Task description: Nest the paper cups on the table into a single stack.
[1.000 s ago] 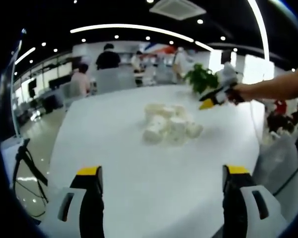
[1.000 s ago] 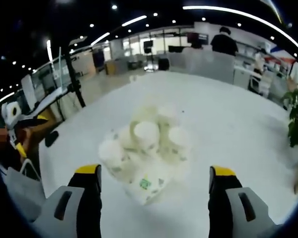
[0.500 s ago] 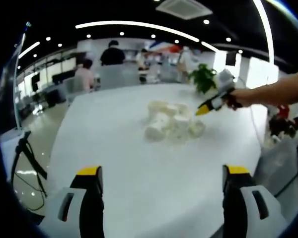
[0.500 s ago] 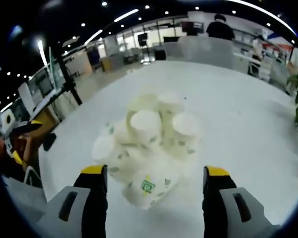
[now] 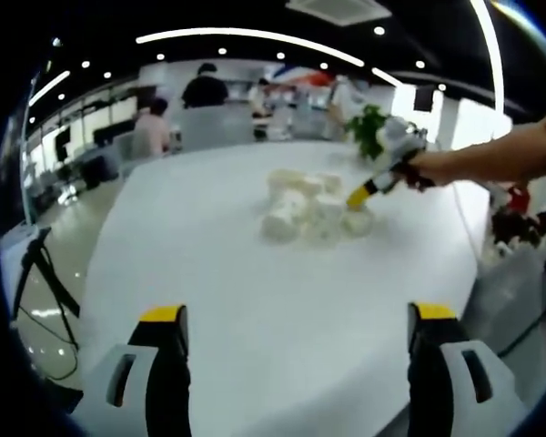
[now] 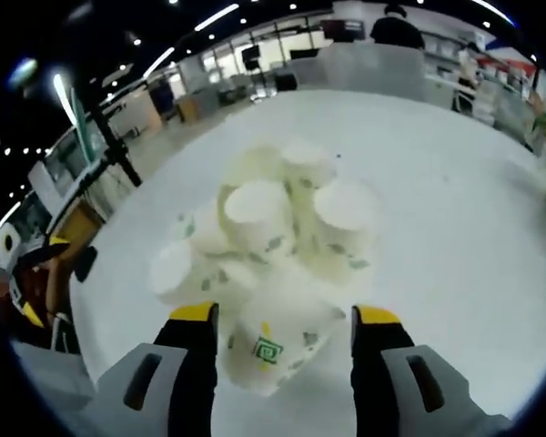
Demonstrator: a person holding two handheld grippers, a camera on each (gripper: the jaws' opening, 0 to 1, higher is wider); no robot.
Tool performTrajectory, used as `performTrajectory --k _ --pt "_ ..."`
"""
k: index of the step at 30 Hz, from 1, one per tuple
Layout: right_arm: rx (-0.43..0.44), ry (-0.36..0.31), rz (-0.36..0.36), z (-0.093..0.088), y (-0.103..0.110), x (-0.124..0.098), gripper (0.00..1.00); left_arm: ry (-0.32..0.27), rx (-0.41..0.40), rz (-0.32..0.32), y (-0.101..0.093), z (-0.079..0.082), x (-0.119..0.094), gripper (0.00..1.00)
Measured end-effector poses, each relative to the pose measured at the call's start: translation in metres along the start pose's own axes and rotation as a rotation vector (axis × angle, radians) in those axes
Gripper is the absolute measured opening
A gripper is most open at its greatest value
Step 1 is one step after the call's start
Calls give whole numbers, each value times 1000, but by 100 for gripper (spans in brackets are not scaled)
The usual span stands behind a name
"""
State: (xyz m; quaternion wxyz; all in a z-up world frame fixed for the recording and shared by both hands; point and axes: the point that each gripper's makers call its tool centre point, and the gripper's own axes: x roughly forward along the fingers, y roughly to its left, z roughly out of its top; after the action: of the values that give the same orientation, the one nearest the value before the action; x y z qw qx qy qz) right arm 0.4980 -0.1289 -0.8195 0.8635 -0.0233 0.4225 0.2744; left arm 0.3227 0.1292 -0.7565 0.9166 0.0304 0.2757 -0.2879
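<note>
Where the white worktop (image 6: 455, 228) widens in the right gripper view, a cluster of white paper cups with green leaf prints (image 6: 273, 228) sits bunched together, some upright with their pale bases up, others tipped on their sides. Nearest the camera lies a white paper cup bearing a green square logo (image 6: 278, 346), tilted on its side between the yellow-tipped jaws of the right gripper (image 6: 280, 319). Those jaws stand spread on either side of this cup, close to its walls; whether they touch it cannot be told.

Seen from the left gripper view, the same cluster (image 5: 309, 208) rests near the middle of the worktop (image 5: 255, 300), well apart from the left gripper (image 5: 296, 319), whose jaws are spread wide with nothing between them. The right gripper (image 5: 362, 193) comes in from the right, held by a bare arm (image 5: 500, 157), its yellow tip down at the edge of the cups. Behind the worktop stand a green potted plant (image 5: 369, 127) and several people (image 5: 205, 89).
</note>
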Motion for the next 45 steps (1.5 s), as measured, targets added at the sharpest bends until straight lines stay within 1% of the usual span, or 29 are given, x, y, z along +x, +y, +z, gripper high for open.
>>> performTrajectory --k 2,7,9,13,17,20,23,27,30,33,35,41,45 --pt "-9 12 -20 -3 -3 2 53 3 0 1 -1 -1 -1 100" --pt "-4 50 -32 -7 -4 7 48 12 -11 3 -1 -7 -3 100" --pt "-9 55 -37 -7 -5 8 44 17 -12 5 -1 -10 -4 100" --pt "-10 54 -36 -5 -4 10 47 15 -22 10 -1 -11 -6 100" --pt "-3 60 -41 -3 -5 13 48 17 -21 11 -1 -12 -7 100" --pt "9 65 -38 -5 -5 16 47 14 -22 10 -2 -9 -6 100" --pt "13 75 -40 -6 -7 19 45 4 -16 3 -4 -2 -3 100" --pt "21 64 -33 -2 -6 17 44 -7 2 -7 -5 6 1 100" --pt "11 67 -33 -2 -8 19 44 -15 22 -16 -4 12 3 100" --pt "9 62 -37 0 -9 21 47 -17 32 -15 0 17 5 100" --pt "26 65 -32 0 -8 22 45 -23 32 -14 1 20 5 100" --pt "21 66 -30 -1 -7 21 43 -20 39 -14 3 20 4 100" --pt "-1 70 -33 -5 -7 18 42 -19 36 -10 6 21 4 100"
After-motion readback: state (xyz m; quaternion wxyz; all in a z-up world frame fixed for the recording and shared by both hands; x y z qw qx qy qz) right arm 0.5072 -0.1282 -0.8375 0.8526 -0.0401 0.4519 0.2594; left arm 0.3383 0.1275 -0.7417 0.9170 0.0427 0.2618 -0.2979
